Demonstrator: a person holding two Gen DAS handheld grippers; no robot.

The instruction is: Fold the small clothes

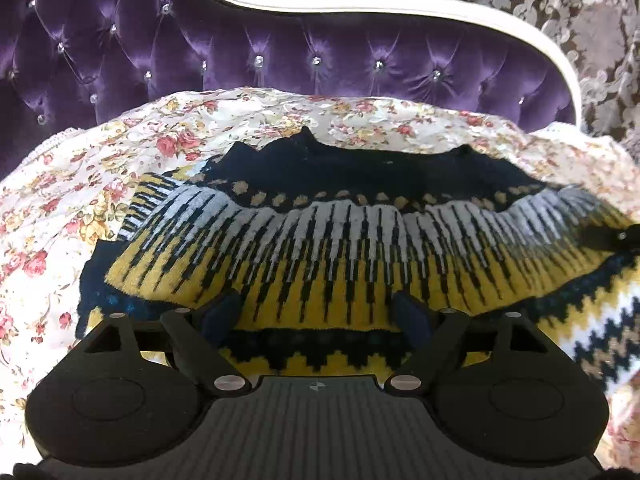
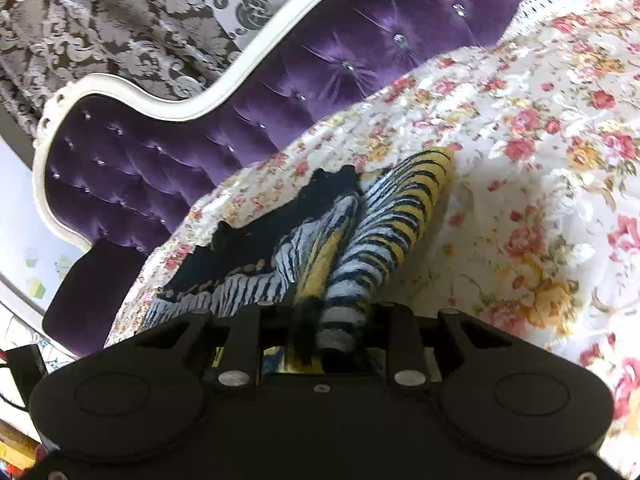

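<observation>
A knitted sweater (image 1: 320, 240) in navy, white and yellow lies spread across a floral bedspread (image 1: 72, 208). My left gripper (image 1: 318, 308) stands open just over its yellow lower part, its blue pads (image 1: 224, 312) wide apart, with the cloth lying flat below them and not pinched. In the right wrist view the sweater (image 2: 380, 208) is bunched into a striped roll that runs into my right gripper (image 2: 332, 316), which is shut on that fold. A black part (image 1: 618, 236) at the sweater's right edge in the left wrist view looks like that gripper's tip.
A purple tufted headboard (image 1: 280, 60) with a white curved frame (image 1: 400, 12) rises right behind the bedspread (image 2: 520, 140). Grey damask cloth (image 1: 580, 20) hangs beyond it. The headboard (image 2: 160, 152) also fills the left of the right wrist view.
</observation>
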